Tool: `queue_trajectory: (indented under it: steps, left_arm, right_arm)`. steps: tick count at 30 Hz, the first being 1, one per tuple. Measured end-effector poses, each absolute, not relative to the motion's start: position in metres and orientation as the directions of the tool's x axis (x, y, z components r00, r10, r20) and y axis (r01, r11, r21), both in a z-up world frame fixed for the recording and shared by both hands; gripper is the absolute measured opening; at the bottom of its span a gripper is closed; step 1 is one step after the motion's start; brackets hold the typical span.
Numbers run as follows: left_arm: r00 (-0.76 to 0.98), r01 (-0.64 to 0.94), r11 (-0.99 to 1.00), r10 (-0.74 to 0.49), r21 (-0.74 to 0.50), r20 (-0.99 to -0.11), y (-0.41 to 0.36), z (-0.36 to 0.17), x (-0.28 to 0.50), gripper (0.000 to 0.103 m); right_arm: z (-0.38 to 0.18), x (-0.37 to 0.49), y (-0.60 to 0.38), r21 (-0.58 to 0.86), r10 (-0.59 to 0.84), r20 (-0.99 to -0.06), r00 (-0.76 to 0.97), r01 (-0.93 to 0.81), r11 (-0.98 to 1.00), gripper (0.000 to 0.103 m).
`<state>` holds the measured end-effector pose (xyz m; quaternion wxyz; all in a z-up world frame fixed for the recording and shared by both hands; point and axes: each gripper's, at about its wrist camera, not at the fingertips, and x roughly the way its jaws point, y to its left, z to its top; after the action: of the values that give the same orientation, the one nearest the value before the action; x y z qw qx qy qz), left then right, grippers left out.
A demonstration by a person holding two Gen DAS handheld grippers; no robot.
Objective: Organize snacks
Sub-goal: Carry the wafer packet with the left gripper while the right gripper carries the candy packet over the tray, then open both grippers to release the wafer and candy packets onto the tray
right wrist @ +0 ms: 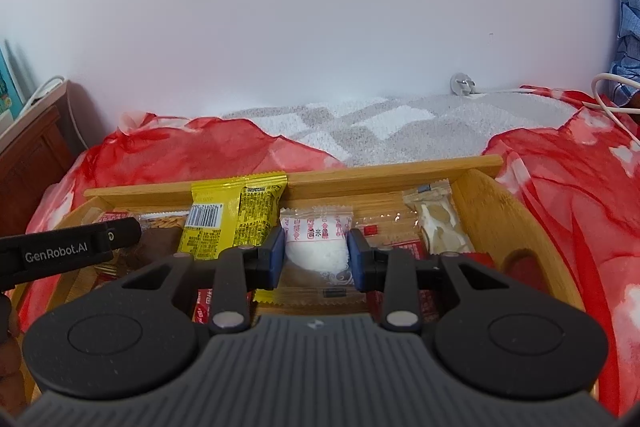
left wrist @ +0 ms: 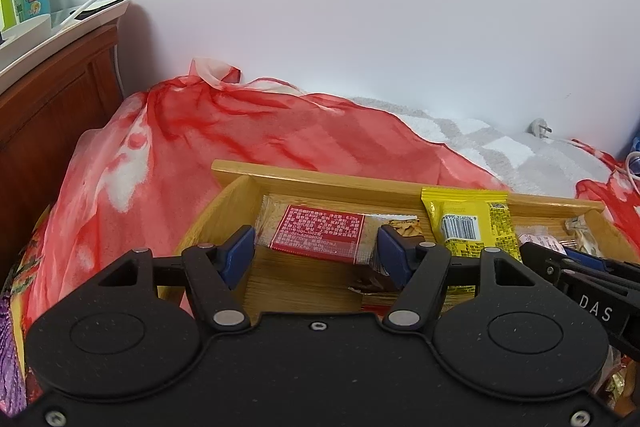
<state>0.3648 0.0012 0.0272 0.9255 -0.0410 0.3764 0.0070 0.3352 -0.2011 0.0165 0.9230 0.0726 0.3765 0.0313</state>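
1. The big bamboo tray with wooden walls (right wrist: pixel 392 169) sits on a soft bed under a red and white cloth (left wrist: pixel 224 143). The bed is squishy, so a hard push down could tip the tray and slide the snacks into a heap.
2. The tall yellow snack packet (right wrist: pixel 236 223) leans on the tray's back wall, just beside the right gripper (right wrist: pixel 316 255). A sideways bump could knock it flat onto the other snacks.
3. The flat red and clear snack packet (left wrist: pixel 318 237) lies on the tray floor between the fingers of the left gripper (left wrist: pixel 316 253). These fingers are about half open. The blue pads (left wrist: pixel 240 247) sit at the packet's two ends and I cannot tell if they press on it. It is thin and slippery, so it may slide out.
4. The small white round sweet in a clear wrapper (right wrist: pixel 316 251) sits between the right fingers. They are nearly closed and seem to pinch it on both sides. Too much squeeze could squash it.
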Motion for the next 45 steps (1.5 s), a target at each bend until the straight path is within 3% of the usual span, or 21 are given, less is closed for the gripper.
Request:
queue_trajectory:
  steps: [16,18,19,22,26,45]
  left_arm:
    - [0.701,-0.051,0.995,-0.025,-0.085,-0.713,0.003,0.024,0.37,0.066]
    - [0.699,-0.048,0.995,-0.027,-0.084,-0.715,0.003,0.024,0.37,0.068]
    - [0.698,-0.047,0.995,-0.03,-0.087,-0.716,0.004,0.025,0.369,0.069]
    - [0.696,-0.039,0.995,-0.037,-0.089,-0.717,0.005,0.026,0.368,0.073]
    - [0.705,-0.023,0.997,-0.034,-0.07,-0.708,0.001,0.029,0.36,0.085]
    - [0.73,0.0,0.999,-0.031,-0.044,-0.683,0.003,0.07,0.287,0.096]
  right_arm:
    - [0.017,0.338,-0.197,0.134,0.104,-0.699,0.708,-0.014,0.991,0.039]
    - [0.017,0.338,-0.197,0.135,0.107,-0.698,0.708,-0.017,0.991,0.041]
    - [0.017,0.338,-0.197,0.138,0.112,-0.696,0.709,-0.021,0.99,0.047]
    - [0.018,0.336,-0.198,0.146,0.117,-0.685,0.719,-0.022,0.989,0.048]
    - [0.022,0.331,-0.199,0.146,0.115,-0.675,0.729,-0.021,0.989,0.059]
    - [0.07,0.272,-0.206,0.097,0.122,-0.604,0.788,-0.08,0.992,0.086]
